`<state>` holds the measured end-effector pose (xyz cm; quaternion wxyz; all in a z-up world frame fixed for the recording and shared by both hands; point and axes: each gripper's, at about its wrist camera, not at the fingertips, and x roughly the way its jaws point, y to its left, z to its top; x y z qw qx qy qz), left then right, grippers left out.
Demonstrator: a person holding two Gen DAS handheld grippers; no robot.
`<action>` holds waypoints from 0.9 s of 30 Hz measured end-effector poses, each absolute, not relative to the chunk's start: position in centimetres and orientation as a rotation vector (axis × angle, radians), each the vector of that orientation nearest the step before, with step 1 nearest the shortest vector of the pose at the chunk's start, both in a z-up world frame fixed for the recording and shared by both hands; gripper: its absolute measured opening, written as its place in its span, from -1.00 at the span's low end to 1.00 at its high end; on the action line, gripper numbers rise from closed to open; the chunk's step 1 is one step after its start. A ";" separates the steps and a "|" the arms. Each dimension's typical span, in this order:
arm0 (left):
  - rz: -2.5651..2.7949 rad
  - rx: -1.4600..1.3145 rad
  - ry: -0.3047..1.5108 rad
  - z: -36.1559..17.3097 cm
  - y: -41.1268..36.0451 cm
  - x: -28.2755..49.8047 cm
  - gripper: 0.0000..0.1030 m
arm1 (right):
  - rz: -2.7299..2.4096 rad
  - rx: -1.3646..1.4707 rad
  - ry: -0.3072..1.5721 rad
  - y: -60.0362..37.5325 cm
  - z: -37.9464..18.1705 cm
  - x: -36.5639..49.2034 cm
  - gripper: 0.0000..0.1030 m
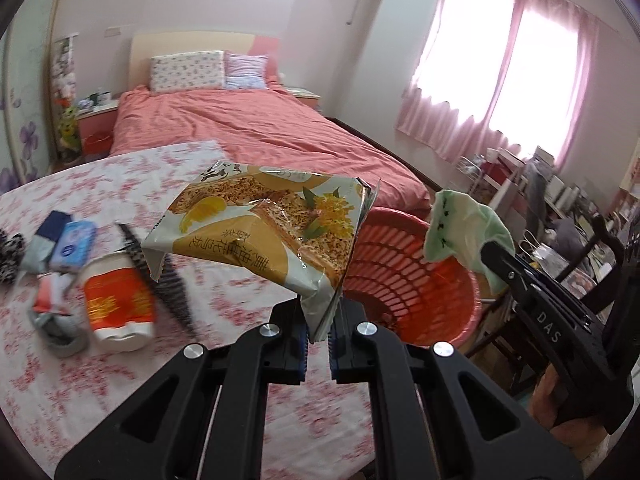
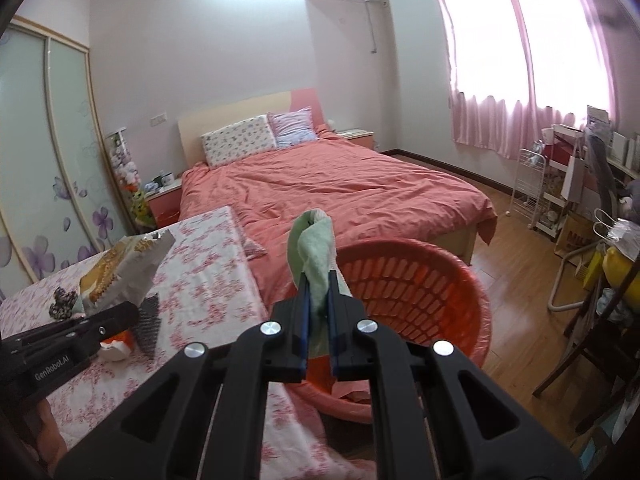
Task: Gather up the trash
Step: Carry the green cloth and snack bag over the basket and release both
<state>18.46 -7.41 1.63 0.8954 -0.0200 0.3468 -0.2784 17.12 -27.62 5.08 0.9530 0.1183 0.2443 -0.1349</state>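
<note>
Holding a crinkly yellow and white snack bag (image 1: 260, 224) by its torn bottom corner, the left gripper (image 1: 318, 330) has its two black fingers pinched tight on the thin foil. The bag sticks up and leans over the table with the pink flowery cloth (image 1: 120, 184), just beside the round red plastic basket with holes (image 1: 404, 280). The right gripper (image 2: 318, 312) is squeezed shut on a soft light green cloth (image 2: 316, 248), and that cloth hangs right at the near rim of the same basket.

The step now looks like dropping both things into the basket. To do it well, the left gripper should slide sideways until the whole bag is over the middle of the basket, not only the corner. The bag is wide and light, so it could catch on the rim and flop back on the table. Tipping it down a little first should help it slip in.

The right gripper should go forward over the hole too. Both hands are close, so one should let go first, so they do not bump.

More things wait on the table: a white and orange paper cup lying on its side (image 1: 116, 300), a small blue tissue pack (image 1: 74, 244) and a dark comb (image 1: 160, 276)
</note>
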 end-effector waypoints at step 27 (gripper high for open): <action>-0.764 0.040 0.778 -0.7 -17.4 18.9 -0.86 | -0.371 0.349 0.484 -34.8 2.2 17.3 -0.83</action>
